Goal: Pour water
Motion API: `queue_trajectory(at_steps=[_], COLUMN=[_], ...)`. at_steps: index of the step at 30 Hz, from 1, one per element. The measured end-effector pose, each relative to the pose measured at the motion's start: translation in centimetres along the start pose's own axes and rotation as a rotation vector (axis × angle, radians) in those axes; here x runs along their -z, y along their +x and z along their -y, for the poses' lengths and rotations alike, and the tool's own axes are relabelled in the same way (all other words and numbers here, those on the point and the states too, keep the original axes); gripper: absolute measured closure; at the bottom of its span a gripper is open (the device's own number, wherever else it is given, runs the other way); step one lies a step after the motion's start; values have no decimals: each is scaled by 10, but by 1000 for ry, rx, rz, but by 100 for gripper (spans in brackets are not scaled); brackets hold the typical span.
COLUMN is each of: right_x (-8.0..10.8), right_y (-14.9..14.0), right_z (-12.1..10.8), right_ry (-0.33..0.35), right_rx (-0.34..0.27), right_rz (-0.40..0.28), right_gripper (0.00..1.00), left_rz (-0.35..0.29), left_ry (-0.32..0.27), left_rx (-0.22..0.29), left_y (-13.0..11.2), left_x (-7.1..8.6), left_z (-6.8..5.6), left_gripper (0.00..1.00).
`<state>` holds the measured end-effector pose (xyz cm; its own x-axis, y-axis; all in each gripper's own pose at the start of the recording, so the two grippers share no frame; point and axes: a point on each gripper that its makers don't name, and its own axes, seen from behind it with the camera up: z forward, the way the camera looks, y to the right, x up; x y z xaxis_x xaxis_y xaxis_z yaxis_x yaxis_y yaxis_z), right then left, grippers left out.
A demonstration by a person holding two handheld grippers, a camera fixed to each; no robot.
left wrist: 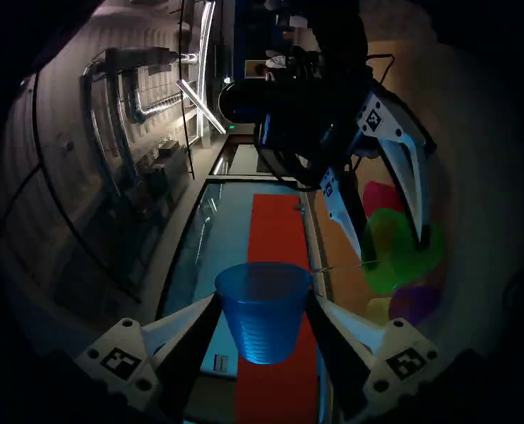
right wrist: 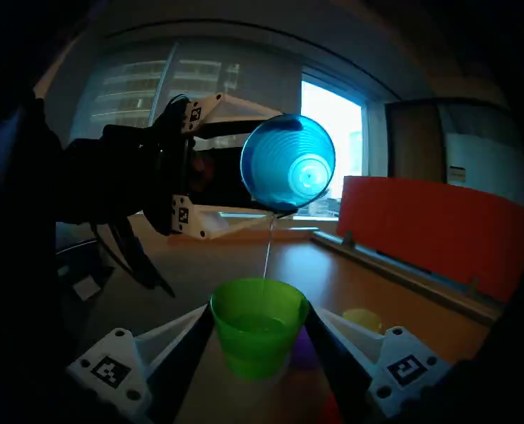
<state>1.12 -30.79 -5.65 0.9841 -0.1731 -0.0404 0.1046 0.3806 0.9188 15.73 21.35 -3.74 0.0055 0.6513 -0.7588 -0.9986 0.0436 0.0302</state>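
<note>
Wooden surface (right wrist: 212,268) beneath; left gripper (left wrist: 264,300) pinches tipped blue cup (left wrist: 264,336), right gripper (right wrist: 258,314) pinches green cup (right wrist: 255,343): likely light, squashy plastic, grip mid-wall.

A: Blue cup (right wrist: 288,162)?
B: Translucent plastic noted; ribbed, glossy. Green cup (right wrist: 258,325) logged likewise, walls smooth.
A: Bench (right wrist: 216,267)?
B: Wood-look top recorded; smooth, faint sheen. Right tool (right wrist: 260,314) entered as white plastic, matt.
</note>
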Motion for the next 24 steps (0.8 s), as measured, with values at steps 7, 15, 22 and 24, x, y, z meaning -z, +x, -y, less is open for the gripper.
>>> queue_trajectory(at_steps=[7, 15, 22, 24], right_x=[1, 1, 0, 0], right_y=[0, 0, 0, 0], right_z=[0, -1, -1, -1], right_ry=[0, -2, -1, -2], right_rx=[0, 1, 1, 1], right_rz=[1, 2, 2, 2], right_gripper=[9, 10, 10, 10], left_rz=[1, 0, -2, -1], left_ry=[-6, -1, -1, -1], left_rx=[-5, -6, -5, -5], left_y=[0, 1, 2, 2], left_x=[0, 0, 0, 1], left_z=[-3, -1, -1, -2], left_gripper=[16, 16, 16, 16])
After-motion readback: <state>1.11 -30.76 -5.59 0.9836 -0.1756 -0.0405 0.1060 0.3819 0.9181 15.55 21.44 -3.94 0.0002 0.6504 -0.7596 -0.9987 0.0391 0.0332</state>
